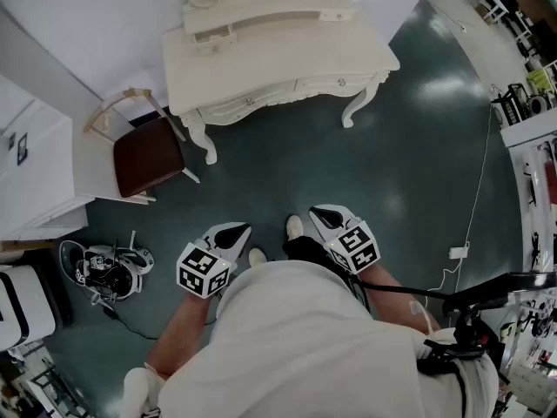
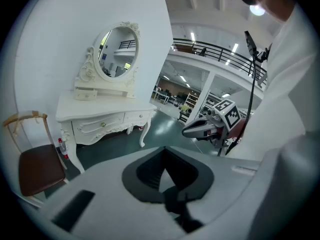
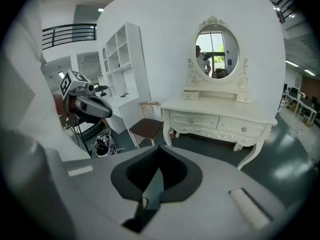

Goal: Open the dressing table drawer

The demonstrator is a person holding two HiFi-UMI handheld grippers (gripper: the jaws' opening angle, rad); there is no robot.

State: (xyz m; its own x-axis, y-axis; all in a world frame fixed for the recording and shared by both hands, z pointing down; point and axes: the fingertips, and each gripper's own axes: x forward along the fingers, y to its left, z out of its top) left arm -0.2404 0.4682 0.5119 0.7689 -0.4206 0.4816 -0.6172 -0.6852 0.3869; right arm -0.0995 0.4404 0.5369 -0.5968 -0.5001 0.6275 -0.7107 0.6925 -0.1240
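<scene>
The step in hand looks like the approach, with nothing gripped yet. The left claw [image 1: 237, 231] and the right claw [image 1: 322, 214] are both held close to the person's body. Each has its jaws brought together on nothing, which the left gripper view [image 2: 164, 149] and the right gripper view [image 3: 159, 148] both confirm.

To do this well, I would first close the gap by walking up square to the front of the dressing table [image 1: 278, 50]. One drawer should be chosen early. The wide drawer [image 3: 195, 120] and the smaller drawer [image 3: 244, 129] sit side by side in the front of the dressing table, just under its worktop. Each carries a small round knob [image 3: 201, 120]. The chosen claw should spread its jaws before it arrives, come in level with the knob, and close on it from both sides. The pull should run straight out from the dressing table's front. A slanted tug may jam the drawer or slip off so small a knob.

Both drawers appear closed. Seen from the head view, the dressing table stands well apart from both claws, across a stretch of bare floor [image 1: 409, 172], and both claws point roughly towards it. The right claw is nearer the side with the smaller drawer. A brown-seated chair [image 1: 148, 155] stands just beside the dressing table's other end, on the left claw's side, so it may crowd an approach from there.
</scene>
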